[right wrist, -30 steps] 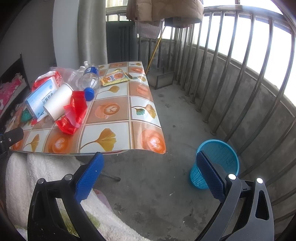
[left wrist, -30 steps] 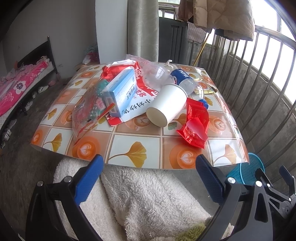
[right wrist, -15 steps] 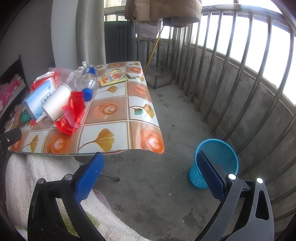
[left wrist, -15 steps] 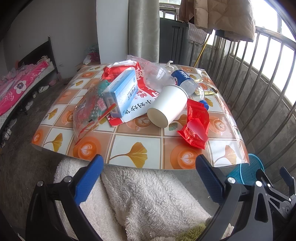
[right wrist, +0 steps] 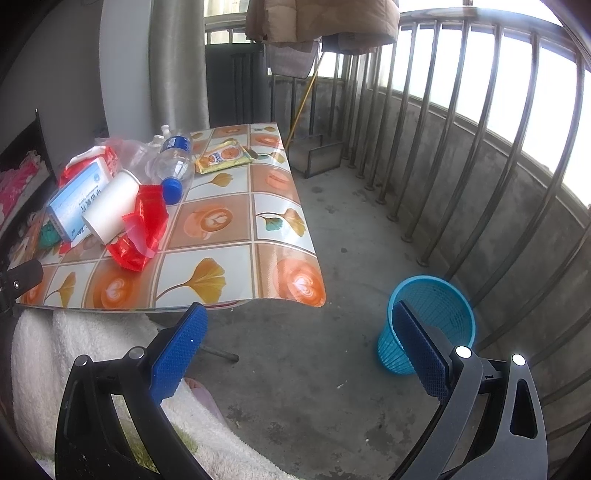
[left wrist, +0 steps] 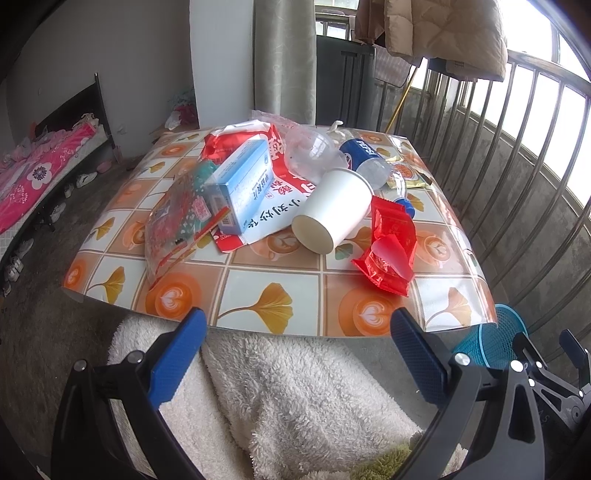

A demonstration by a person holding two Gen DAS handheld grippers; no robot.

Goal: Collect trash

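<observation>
The left gripper (left wrist: pixel 295 334) is hovering over a white fleece (left wrist: pixel 295 387) at the near edge of the desk (left wrist: pixel 258 302), its blue fingers (left wrist: pixel 181 350) standing wide apart and holding nothing. The right gripper (right wrist: pixel 299 334) is likewise hanging spread and empty, off the desk's corner, above the concrete floor (right wrist: pixel 314 387).

The left view is looking straight at the trash pile: a white cup (left wrist: pixel 332 210) is lying on its side with its mouth toward the camera, a red wrapper (left wrist: pixel 388 247) is sitting just right of it, a blue box (left wrist: pixel 240 184) is resting on a red-and-white bag (left wrist: pixel 273 206), a clear packet (left wrist: pixel 177 225) is lying to the left, and a Pepsi bottle (left wrist: pixel 364 162) is lying behind the cup. Only this view is showing a bed with pink bedding (left wrist: pixel 33 181) at far left.

The right view is showing the blue bin (right wrist: pixel 432 317) whole, standing on the floor near the railing (right wrist: pixel 461 147), well apart from the desk; in the left view only its rim is peeking out. It is also showing a yellow packet (right wrist: pixel 223 157) lying flat beyond the bottle, and a dustpan (right wrist: pixel 314 155) by the wall.

The desk is wearing a glossy tiled cloth with leaf and latte prints. A quilt (right wrist: pixel 317 18) is hanging over the railing.
</observation>
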